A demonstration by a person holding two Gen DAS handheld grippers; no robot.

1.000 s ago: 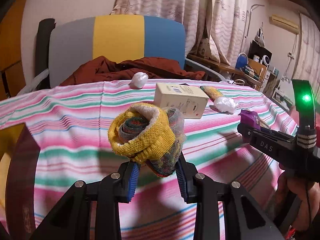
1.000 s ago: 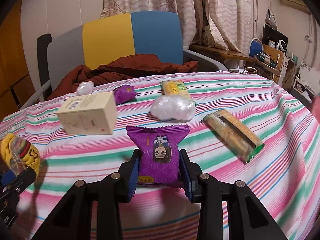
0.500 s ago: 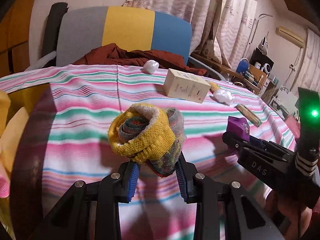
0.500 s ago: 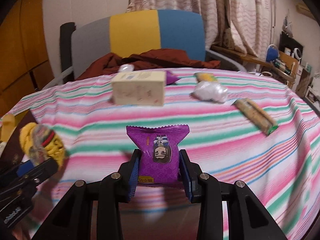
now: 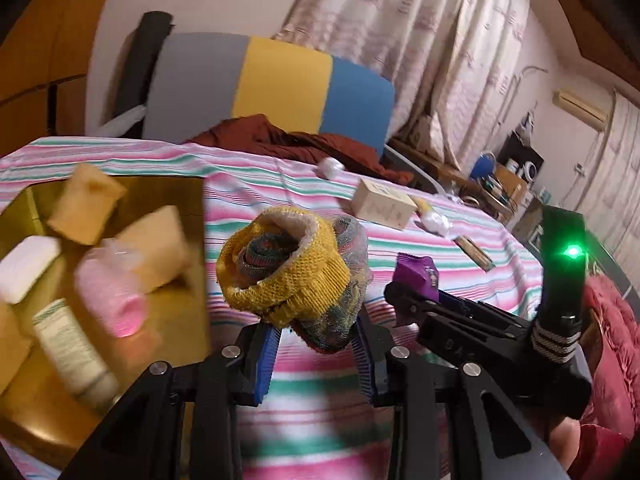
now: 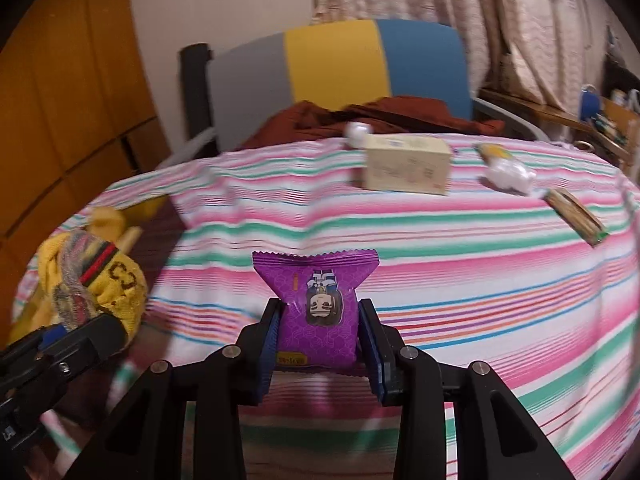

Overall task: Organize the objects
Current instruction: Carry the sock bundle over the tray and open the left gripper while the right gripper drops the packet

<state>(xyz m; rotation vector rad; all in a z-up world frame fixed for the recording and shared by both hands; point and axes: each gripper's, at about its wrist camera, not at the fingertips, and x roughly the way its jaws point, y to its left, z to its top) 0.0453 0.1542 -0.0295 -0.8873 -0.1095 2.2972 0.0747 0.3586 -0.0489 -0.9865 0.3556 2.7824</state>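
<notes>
As both tools hang above a striped tablecloth (image 6: 460,264), the left gripper (image 5: 316,350) clamps a rolled yellow sock bundle (image 5: 292,272) between its blue-padded fingers (image 5: 266,354), the bundle bulging up past the tips. The right gripper (image 6: 322,340) is closed on a purple snack packet (image 6: 318,308), which stands upright between the pads with its crimped top edge flaring above them. In the left wrist view that packet shows just right of the sock, at the tip of the other tool, whose green light (image 5: 574,251) glows. At the cloth's left edge sits a gold tray (image 5: 176,308) holding tan sponges (image 5: 86,208), a white bar (image 5: 26,268), a pink roll (image 5: 116,296) and a pale tube (image 5: 76,354), all smeared by motion blur. Toward the far edge lie a cream box (image 6: 406,164), a small white ball (image 6: 356,133), a clear crumpled wrapper (image 6: 510,174) and a long brown bar with a green end (image 6: 576,216). A grey, yellow and blue chair (image 6: 340,64) with rust-brown cloth (image 6: 380,118) stands behind the table. The packet's print is too small to read.
</notes>
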